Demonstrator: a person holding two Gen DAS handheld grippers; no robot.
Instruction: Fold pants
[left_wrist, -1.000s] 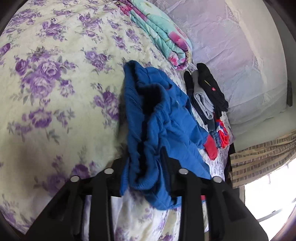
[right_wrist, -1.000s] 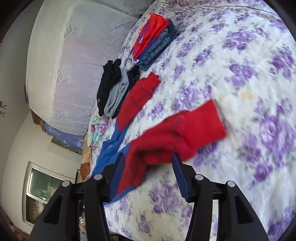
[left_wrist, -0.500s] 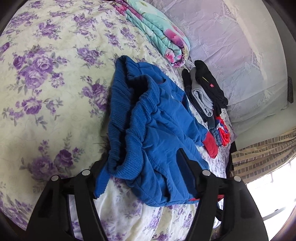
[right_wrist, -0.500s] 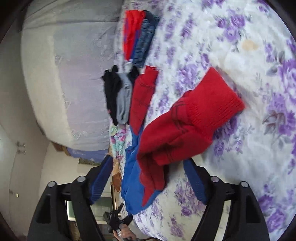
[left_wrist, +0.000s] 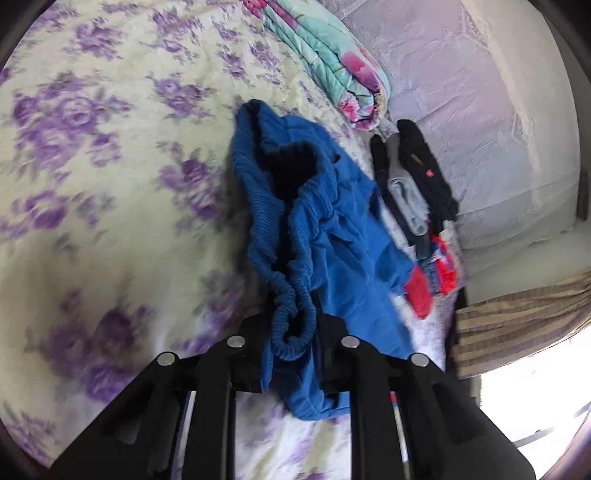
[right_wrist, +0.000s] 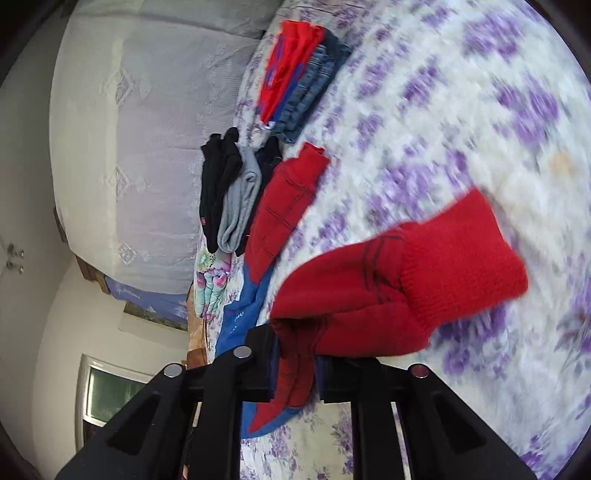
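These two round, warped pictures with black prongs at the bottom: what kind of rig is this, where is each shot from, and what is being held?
No robot here: a person carries a two-finger gripper in each hand, each with a fisheye camera looking along its fingers. The left gripper has just closed on the ribbed waistband of the blue pants. The right gripper has just closed on their red leg end. Everything lies on a purple-flowered bedspread, beside a folded quilt and dark and grey folded clothes.

Both jaws have just closed — left tool (left_wrist: 295, 332) and right tool (right_wrist: 295, 354) each clamped on cloth.
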